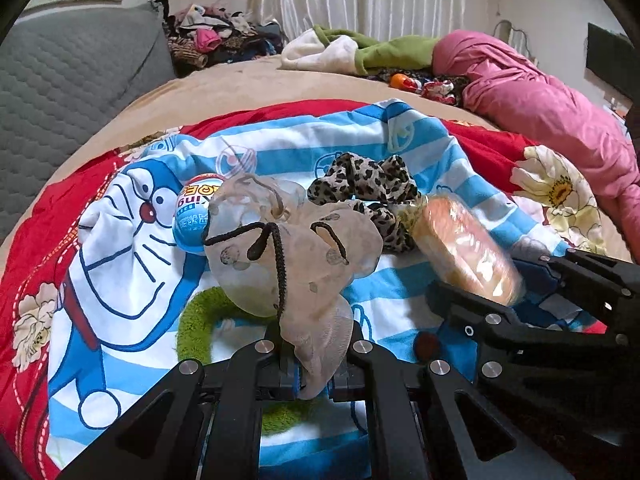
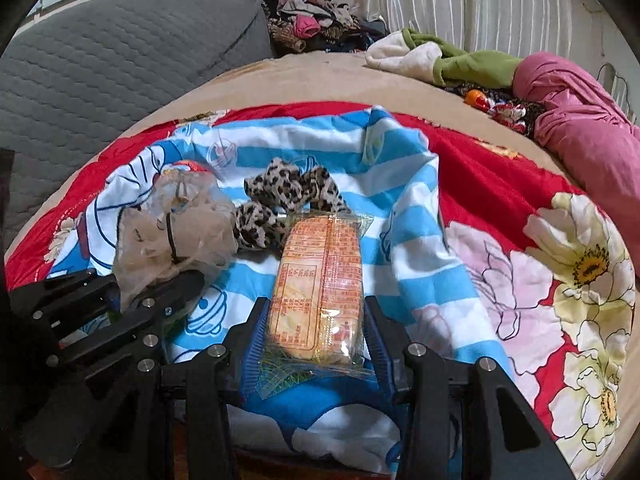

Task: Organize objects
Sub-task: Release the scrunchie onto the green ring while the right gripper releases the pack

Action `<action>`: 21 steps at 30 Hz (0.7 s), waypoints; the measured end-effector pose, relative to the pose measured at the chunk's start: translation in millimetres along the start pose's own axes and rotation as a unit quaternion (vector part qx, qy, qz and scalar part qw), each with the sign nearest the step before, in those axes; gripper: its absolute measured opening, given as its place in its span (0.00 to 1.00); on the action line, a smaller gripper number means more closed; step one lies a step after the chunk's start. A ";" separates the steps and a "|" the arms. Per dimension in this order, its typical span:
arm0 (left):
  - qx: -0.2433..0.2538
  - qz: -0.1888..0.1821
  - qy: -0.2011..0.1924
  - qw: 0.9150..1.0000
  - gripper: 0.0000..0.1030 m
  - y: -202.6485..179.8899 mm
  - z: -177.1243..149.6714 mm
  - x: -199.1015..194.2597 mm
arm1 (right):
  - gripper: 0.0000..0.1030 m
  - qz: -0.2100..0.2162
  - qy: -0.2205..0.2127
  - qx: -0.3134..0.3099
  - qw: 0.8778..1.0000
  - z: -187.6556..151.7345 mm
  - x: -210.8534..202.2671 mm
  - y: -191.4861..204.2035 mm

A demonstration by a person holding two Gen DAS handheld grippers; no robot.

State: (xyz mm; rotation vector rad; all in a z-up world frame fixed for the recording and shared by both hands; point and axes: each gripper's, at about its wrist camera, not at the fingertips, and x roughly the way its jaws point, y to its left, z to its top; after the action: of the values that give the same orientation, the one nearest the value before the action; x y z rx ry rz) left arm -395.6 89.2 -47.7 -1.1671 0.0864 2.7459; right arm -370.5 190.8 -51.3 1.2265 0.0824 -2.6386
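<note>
My left gripper [image 1: 314,346] is shut on the lower edge of a sheer beige drawstring pouch [image 1: 288,248] with a black cord; the pouch bulges up over the fingers. My right gripper [image 2: 316,312] is shut on a clear-wrapped orange snack cake [image 2: 320,276], label side up, just above the blue-striped cartoon cloth [image 2: 404,216]. In the left wrist view that cake [image 1: 468,248] and the right gripper [image 1: 480,276] come in from the right. In the right wrist view the pouch [image 2: 176,224] and left gripper [image 2: 136,280] are at the left. A leopard-print fabric piece [image 1: 368,184] lies between them. A blue capsule toy [image 1: 192,220] sits behind the pouch.
The cloth lies on a red floral blanket [image 2: 520,208] over a tan bed [image 1: 248,80]. A pink quilt [image 1: 532,96], a green-and-white garment [image 1: 360,50] and a small orange toy [image 1: 399,80] are at the far side. A grey quilted cushion [image 1: 72,68] stands at the left, with a clothes pile [image 1: 212,40] behind it.
</note>
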 end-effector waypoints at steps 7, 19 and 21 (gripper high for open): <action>-0.001 0.002 -0.001 1.000 0.10 0.1 -1.3 1.8 | 0.45 0.000 0.005 0.001 1.000 -1.7 2.8 -0.9; -0.003 0.006 -0.001 1.000 0.14 0.1 -5.8 -3.4 | 0.45 0.002 0.004 0.003 1.000 -1.9 1.5 -1.3; -0.003 0.008 0.000 1.000 0.15 0.8 -6.1 -4.6 | 0.45 0.003 0.003 0.003 1.000 -2.0 0.5 -1.0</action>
State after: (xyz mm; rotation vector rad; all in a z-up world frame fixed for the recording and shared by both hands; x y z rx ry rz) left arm -388.3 87.2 -48.7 -1.1729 0.0876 2.7619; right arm -369.6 191.9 -53.0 1.2357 0.0713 -2.6321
